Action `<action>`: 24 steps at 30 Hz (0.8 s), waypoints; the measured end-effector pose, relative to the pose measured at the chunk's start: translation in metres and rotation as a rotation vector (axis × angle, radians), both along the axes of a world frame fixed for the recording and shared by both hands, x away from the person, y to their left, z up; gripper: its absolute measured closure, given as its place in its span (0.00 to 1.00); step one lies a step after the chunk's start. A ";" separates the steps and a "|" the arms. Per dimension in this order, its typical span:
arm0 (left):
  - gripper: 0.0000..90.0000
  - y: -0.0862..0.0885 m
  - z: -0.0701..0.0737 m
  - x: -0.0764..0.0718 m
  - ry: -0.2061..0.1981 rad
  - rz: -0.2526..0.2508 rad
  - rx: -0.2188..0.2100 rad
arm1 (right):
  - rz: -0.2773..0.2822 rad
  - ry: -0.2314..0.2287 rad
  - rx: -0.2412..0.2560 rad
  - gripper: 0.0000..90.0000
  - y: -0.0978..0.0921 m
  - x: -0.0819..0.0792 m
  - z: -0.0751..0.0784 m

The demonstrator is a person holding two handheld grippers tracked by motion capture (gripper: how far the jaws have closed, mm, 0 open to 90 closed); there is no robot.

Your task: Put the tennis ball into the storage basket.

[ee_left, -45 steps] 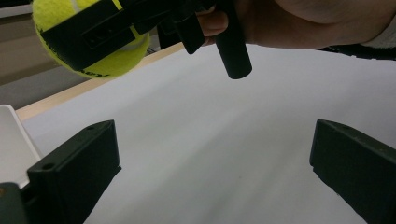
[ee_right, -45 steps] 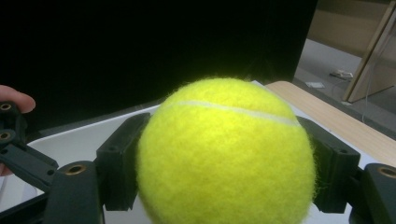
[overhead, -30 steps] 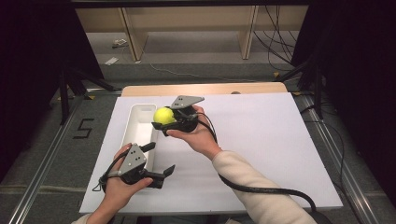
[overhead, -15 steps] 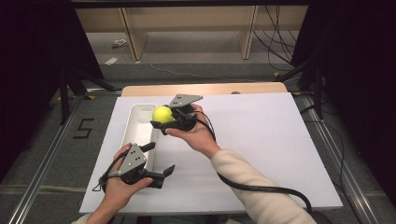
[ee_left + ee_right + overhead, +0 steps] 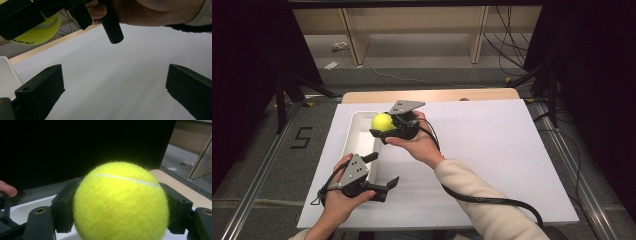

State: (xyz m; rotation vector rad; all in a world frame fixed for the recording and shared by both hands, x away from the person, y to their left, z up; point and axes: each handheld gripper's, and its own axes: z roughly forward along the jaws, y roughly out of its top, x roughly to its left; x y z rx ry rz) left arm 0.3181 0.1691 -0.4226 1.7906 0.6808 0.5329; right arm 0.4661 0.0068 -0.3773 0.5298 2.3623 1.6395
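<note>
Right gripper [image 5: 381,129] grips a yellow tennis ball [image 5: 382,122] between its jaws, held over the right rim of the white tray [image 5: 357,135]; whether the ball clears the rim is hard to judge from above. Left gripper [image 5: 382,171] rests low on the white table [image 5: 492,150], near the tray's front end, jaws spread wide, holding nothing.

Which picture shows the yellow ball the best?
The right gripper view: the tennis ball sits big and close, squeezed between the jaws of the right gripper. The high view shows it small, over the white tray. The left gripper view shows it partly, up in the corner.
</note>
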 end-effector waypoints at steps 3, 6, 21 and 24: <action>0.01 0.000 0.000 0.000 -0.002 -0.001 -0.002 | 0.002 -0.002 -0.004 0.30 0.001 0.000 0.000; 0.01 0.000 0.000 0.000 0.000 0.000 -0.001 | 0.005 -0.004 -0.002 0.30 0.003 0.002 0.000; 0.01 0.000 0.000 0.000 -0.003 -0.003 -0.001 | 0.013 -0.005 -0.002 0.30 0.012 0.005 0.001; 0.01 0.000 0.000 0.000 -0.004 -0.003 -0.001 | 0.016 -0.006 -0.002 0.30 0.014 0.005 0.001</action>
